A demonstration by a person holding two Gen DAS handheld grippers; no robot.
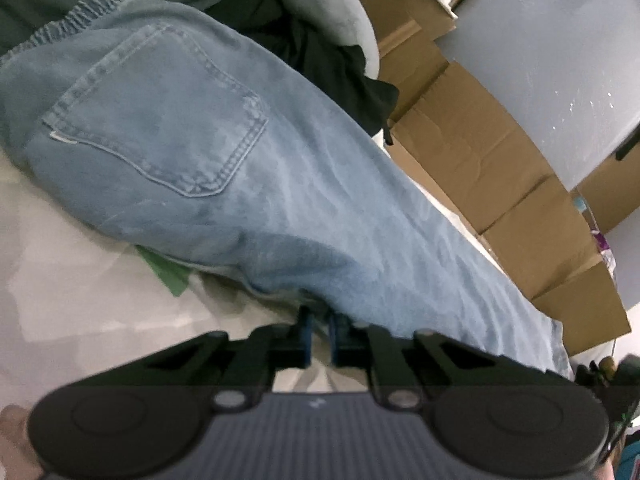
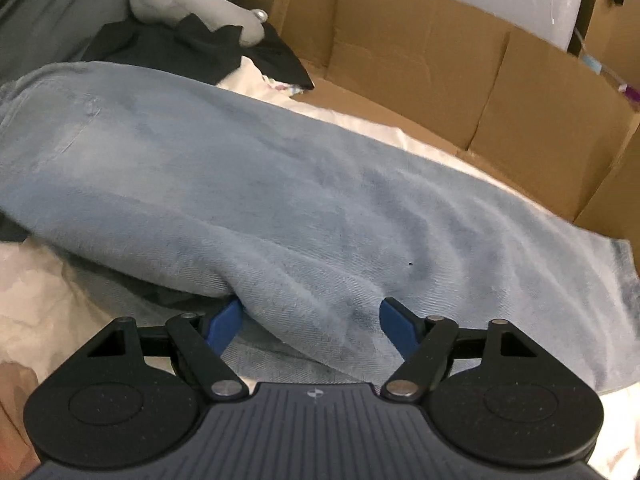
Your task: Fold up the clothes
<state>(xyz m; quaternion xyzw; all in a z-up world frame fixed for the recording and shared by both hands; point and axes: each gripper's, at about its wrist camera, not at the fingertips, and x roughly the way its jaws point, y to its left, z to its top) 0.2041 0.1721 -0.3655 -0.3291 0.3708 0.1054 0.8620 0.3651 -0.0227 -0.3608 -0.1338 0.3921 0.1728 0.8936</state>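
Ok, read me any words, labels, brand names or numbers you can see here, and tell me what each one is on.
No readable text anywhere.
jeans: a small pale tab at the back pocket corner, too blurred to read.
right gripper: a small round emblem on its body, no letters.
cardboard boxes: plain.

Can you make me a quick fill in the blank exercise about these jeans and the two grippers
1. The left gripper is ____ on the near edge of the jeans.
2. The right gripper has its jaws ____, with a fold of denim bulging between them.
3. The stitched back pocket is visible in the ____ wrist view.
4. Behind the jeans, beside the grey plush toy, lies a ____ garment.

Missing words: shut; open; left; black
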